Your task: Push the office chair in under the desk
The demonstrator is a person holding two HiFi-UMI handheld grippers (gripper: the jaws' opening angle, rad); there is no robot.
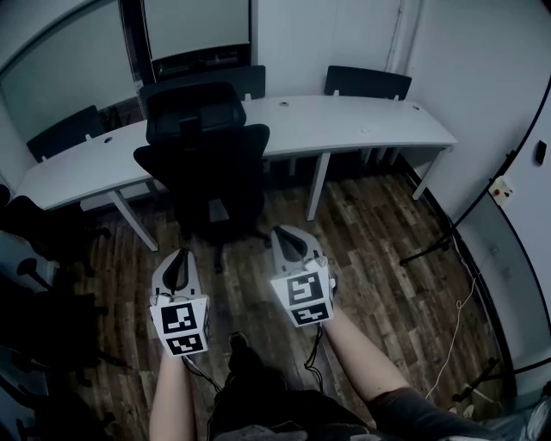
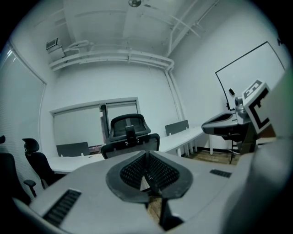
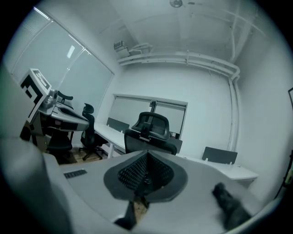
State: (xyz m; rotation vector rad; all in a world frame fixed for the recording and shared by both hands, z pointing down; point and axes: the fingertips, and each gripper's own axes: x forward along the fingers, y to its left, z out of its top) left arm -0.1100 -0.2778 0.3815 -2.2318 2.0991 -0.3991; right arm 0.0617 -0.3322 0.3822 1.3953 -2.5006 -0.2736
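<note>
A long white desk (image 1: 344, 121) curves across the far side of the room, and everything else sits in relation to it. The chair (image 1: 202, 164), black with a mesh back and a headrest, stands on the near side of the desk, roughly at its middle, between two of the desk's legs. Its back is turned away from the desk and its headrest overlaps the desk's near edge. How far the seat reaches under the top I cannot tell. Its base rests on the wood floor (image 1: 379, 250) in front of the desk. The left gripper (image 1: 176, 257) is held out on the near side of the desk, short of the chair and not touching it. Its jaws are pressed together with nothing between them. The right gripper (image 1: 286, 234) is beside it, a little nearer the desk, also clear of the chair. Its jaws are fully closed too, and empty. Both point toward the desk. Two low chair backs (image 1: 366, 82) show along the desk's far side, and a window (image 1: 194, 26) is set in the wall beyond the desk.
</note>
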